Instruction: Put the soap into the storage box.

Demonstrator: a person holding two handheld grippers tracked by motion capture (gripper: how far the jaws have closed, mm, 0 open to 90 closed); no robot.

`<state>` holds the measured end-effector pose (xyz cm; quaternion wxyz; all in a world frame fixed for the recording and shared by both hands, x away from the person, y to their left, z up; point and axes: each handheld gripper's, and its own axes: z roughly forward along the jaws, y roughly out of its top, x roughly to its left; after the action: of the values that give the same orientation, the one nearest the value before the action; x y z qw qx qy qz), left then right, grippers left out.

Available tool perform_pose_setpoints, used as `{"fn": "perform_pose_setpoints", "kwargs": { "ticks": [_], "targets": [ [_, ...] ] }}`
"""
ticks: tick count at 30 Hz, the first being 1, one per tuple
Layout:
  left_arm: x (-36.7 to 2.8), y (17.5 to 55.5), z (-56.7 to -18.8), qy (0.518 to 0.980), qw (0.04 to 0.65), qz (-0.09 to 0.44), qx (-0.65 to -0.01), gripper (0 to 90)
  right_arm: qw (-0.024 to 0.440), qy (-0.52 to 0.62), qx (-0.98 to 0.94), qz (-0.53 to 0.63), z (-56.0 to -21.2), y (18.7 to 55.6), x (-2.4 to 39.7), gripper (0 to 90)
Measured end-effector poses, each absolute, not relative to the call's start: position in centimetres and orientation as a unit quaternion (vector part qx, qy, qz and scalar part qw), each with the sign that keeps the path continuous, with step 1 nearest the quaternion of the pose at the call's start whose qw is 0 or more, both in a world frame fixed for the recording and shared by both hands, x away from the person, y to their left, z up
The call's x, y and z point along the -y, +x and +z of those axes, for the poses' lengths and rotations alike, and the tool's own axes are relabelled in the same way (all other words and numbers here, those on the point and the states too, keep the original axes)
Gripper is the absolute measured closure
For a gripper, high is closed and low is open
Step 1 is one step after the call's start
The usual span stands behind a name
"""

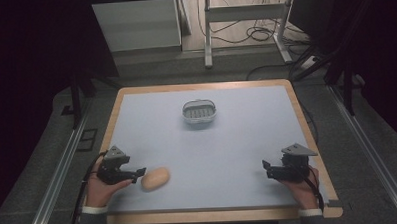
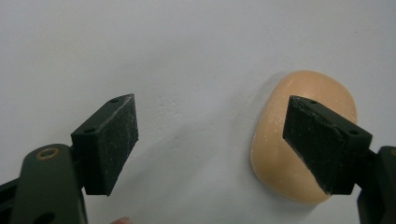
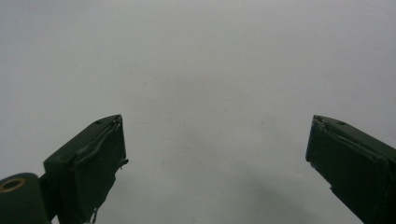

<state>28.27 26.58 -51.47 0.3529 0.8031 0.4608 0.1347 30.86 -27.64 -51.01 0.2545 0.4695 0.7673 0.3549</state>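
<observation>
High view, left to right: left gripper (image 1: 138,172) low at the near-left of the pale surface (image 1: 237,140), fingers (image 2: 109,140) released, spread wide, grasping nothing. Tan oval object (image 1: 155,178) just beside its tips. Small grey basket (image 1: 199,112) far centre. Right gripper (image 1: 266,168) near-right, fingers released, empty.

The left gripper (image 1: 137,174) sits near the table's front left corner, jaws wide apart. The right gripper (image 1: 266,168) sits near the front right corner, wide too.
</observation>
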Motion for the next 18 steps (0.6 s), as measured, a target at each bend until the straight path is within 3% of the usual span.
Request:
{"fn": "perform_pose_setpoints", "kwargs": {
  "ticks": [18],
  "targets": [
    [-26.53, 28.38, -51.36, 0.803, 0.349, 0.140, -0.462, 18.0, 0.252, 0.468, -0.764, 0.366, -51.15, 30.55, 27.82, 6.6]
  ]
}}
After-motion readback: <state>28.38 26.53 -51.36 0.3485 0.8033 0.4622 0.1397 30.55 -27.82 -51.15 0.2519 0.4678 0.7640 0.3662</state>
